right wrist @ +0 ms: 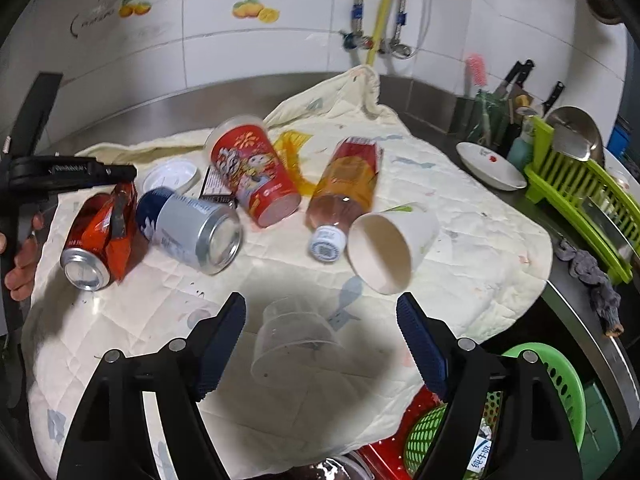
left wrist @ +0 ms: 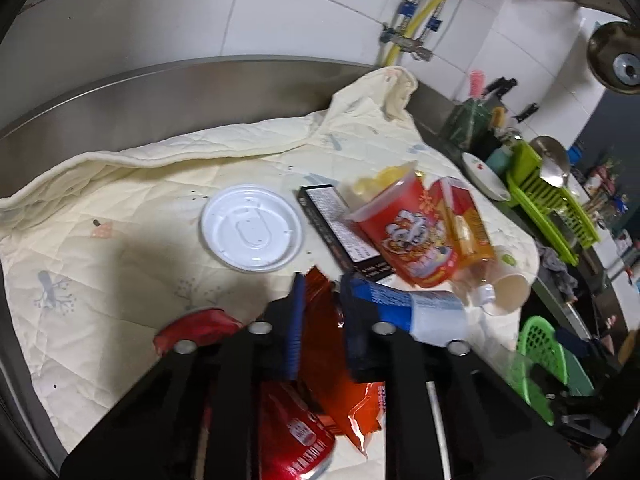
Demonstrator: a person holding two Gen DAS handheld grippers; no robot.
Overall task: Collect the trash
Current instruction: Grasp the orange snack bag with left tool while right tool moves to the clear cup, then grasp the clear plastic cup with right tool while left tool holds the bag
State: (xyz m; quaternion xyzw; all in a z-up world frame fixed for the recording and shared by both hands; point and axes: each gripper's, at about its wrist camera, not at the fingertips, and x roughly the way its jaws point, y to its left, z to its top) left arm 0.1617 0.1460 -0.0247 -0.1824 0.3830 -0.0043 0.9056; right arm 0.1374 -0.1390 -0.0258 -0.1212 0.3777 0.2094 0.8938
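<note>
The left gripper (left wrist: 320, 300) is closed on an orange snack wrapper (left wrist: 328, 344), beside a red can (right wrist: 90, 248) on the cream quilt (right wrist: 460, 240). The right gripper (right wrist: 320, 336) is held wide apart over a clear plastic cup (right wrist: 288, 336), probably not touched.

Both handheld grippers are black plastic frames shaped like splayed triangular struts with open cutouts. The left gripper (left wrist: 322, 320) and right gripper (right wrist: 322, 344) each carry ribbed dark-blue pads (right wrist: 420, 344) and round silver bolt heads on the arms. A bare hand (right wrist: 22, 264) shows at nine o'clock.
</note>
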